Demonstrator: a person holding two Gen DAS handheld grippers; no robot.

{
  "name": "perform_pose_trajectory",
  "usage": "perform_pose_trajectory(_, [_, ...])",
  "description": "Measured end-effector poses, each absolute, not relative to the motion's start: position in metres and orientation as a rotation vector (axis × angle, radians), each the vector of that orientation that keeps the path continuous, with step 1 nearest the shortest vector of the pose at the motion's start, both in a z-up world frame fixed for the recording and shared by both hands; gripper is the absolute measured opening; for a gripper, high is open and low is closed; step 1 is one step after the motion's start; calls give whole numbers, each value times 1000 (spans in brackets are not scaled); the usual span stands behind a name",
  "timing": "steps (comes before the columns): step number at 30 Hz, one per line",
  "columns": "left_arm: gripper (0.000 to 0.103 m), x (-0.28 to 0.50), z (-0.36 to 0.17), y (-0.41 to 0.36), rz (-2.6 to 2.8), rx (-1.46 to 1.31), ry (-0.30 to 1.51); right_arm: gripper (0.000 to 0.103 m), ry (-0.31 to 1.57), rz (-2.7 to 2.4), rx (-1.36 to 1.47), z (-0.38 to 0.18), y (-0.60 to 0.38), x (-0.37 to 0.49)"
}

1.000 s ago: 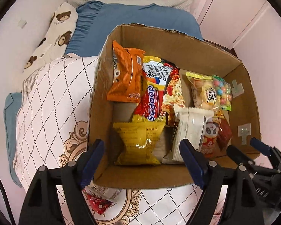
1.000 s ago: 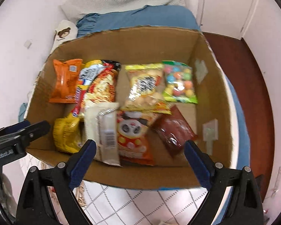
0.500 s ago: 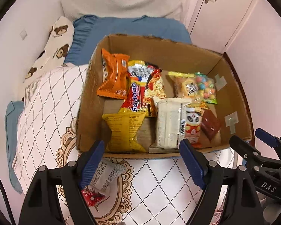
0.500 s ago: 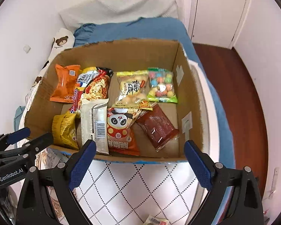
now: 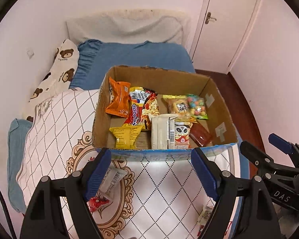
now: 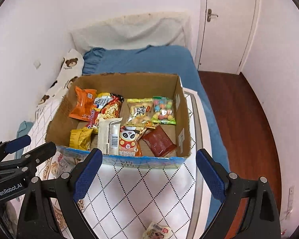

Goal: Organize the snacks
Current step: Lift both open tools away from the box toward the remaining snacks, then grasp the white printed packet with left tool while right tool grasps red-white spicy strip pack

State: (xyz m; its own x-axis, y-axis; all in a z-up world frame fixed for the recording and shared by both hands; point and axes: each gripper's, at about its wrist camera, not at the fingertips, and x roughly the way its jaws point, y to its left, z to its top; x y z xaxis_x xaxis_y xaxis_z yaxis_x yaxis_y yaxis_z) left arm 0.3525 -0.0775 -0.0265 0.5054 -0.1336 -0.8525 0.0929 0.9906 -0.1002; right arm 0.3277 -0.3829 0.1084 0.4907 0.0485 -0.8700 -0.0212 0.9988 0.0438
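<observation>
We see a matt cardboard box (image 5: 163, 79) holding glossy plastic snack packets (image 5: 118, 101), on quilted cloth (image 5: 161, 181); the floor (image 6: 247, 107) is polished wood.

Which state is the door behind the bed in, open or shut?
Shut: the door sits flush in its frame, with no gap beside the handle.

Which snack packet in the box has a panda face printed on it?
The red-and-white packet at the front, between the white wrapper and dark red pouch.

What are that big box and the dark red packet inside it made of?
The box looks like plain matte corrugated cardboard: brown walls, ragged torn rim. The dark red packet seems to be glossy plastic film, judging by its shine; its contents can't be told.
</observation>
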Motion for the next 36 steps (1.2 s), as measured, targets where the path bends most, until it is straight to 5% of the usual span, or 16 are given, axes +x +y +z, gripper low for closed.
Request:
perform_pose_trajectory(18, [82, 269, 8, -79, -141, -30, 909, 97, 938, 103, 114, 159, -386, 242])
perform_pose_trajectory(22, [82, 250, -30, -85, -158, -8, 1000, 93, 1032, 132, 144, 122, -396, 221])
perform_pose_trajectory(24, [82, 241, -59, -88, -161, 8, 1077, 69, 1146, 156, 177, 85, -404, 209])
perform_pose_trajectory(36, [82, 202, -199, -111, -192, 138, 1389, 69, 1465, 8, 15, -47, -453, 121])
